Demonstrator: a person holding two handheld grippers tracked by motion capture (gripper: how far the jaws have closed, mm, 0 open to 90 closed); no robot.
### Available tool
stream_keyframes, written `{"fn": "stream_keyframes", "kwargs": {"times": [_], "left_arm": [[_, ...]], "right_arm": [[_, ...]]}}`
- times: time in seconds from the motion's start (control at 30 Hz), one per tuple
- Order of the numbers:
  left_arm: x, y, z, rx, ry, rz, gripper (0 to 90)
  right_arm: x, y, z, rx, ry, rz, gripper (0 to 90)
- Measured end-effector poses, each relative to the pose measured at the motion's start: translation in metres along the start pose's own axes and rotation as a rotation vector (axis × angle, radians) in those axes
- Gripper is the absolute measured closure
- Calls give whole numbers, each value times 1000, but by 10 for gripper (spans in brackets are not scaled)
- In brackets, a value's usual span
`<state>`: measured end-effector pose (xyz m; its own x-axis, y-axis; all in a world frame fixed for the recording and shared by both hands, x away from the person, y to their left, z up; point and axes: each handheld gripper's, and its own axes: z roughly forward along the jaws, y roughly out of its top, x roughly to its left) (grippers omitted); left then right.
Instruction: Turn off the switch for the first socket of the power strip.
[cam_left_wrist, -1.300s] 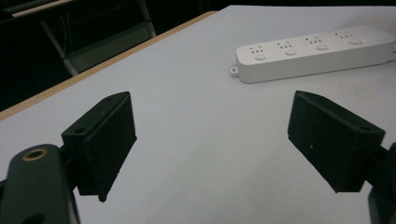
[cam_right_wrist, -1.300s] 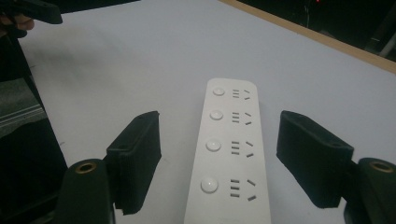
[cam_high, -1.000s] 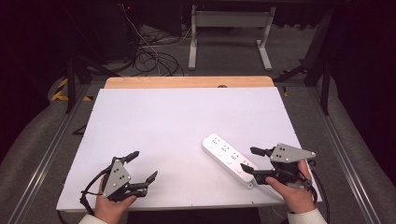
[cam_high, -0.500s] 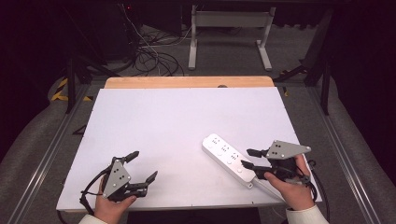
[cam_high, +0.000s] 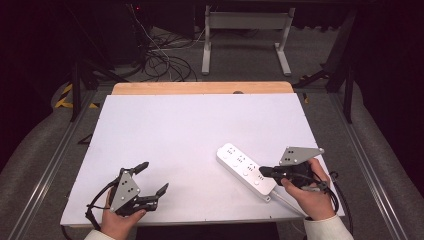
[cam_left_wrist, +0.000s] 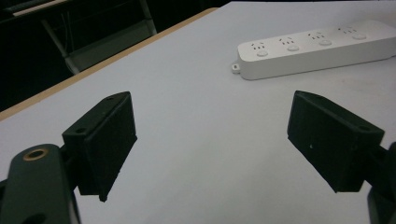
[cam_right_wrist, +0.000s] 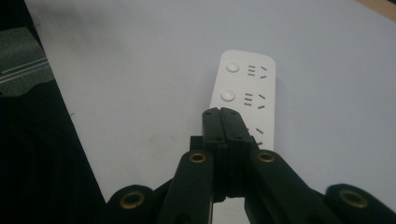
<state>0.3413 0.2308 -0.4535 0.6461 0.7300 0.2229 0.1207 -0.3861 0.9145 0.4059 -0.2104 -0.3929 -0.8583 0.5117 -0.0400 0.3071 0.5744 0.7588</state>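
Observation:
A white power strip (cam_high: 243, 169) with several sockets and round buttons lies diagonally on the white table (cam_high: 190, 130), right of centre. My right gripper (cam_high: 263, 171) is shut with nothing between its jaws, its tips over the strip's near end. The right gripper view has the closed tips (cam_right_wrist: 220, 113) just above the strip (cam_right_wrist: 245, 88), in line with its row of buttons; whether they touch it I cannot tell. My left gripper (cam_high: 154, 177) rests at the front left, jaws wide open and empty. From the left gripper (cam_left_wrist: 212, 140) the strip (cam_left_wrist: 317, 46) lies farther off.
The strip's white cord (cam_high: 284, 201) runs off toward the table's front right edge. A wooden strip (cam_high: 200, 88) borders the far edge. Beyond it are floor cables (cam_high: 160, 60) and a metal stand (cam_high: 245, 30). Bare white surface spans the middle and left.
The right gripper's jaws have gone from slightly apart to shut, and it has shifted a little left over the strip's near end. The left gripper has not moved.

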Motion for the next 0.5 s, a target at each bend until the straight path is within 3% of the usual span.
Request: {"fn": "stream_keyframes", "kwargs": {"times": [0.2, 0.5], "left_arm": [[0, 0, 0, 2, 0, -1, 156], [0, 0, 0, 3, 1, 0, 157]], "right_arm": [[-3, 4, 4, 61, 2, 3, 900], [-7, 7, 18, 203, -6, 13, 900]]}}
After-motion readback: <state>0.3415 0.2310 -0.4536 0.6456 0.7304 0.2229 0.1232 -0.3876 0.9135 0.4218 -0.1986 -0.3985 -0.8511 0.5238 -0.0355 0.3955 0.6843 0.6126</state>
